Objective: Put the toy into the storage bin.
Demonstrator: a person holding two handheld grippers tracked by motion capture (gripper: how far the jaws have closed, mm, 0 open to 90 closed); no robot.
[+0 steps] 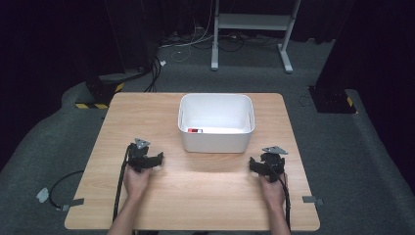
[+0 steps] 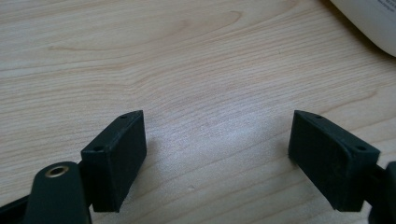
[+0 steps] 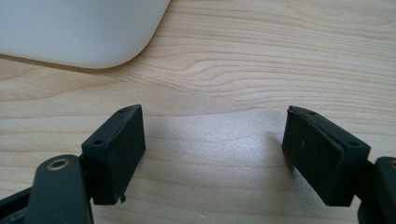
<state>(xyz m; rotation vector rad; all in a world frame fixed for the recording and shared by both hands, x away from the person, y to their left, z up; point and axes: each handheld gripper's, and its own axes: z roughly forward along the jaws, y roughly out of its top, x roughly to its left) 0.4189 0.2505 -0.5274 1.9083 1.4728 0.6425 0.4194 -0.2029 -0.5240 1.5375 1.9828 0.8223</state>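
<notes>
A white, round-cornered plastic bin (image 1: 216, 123) sits toward the far edge of the pale wood-grain desk (image 1: 195, 191); a small red-and-white item inside is perhaps a label. Nearer the front edge, the left hand-held gripper (image 2: 217, 154) and right hand-held gripper (image 3: 212, 154) rest with matte black jaws spread wide, empty.

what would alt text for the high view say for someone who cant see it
A person's two hands each hold a black gripper, left gripper and right gripper, resting open on a light wooden table, either side of a white bin. Something small and red lies inside the bin; dark carpet and a white stand's legs lie beyond.
</notes>
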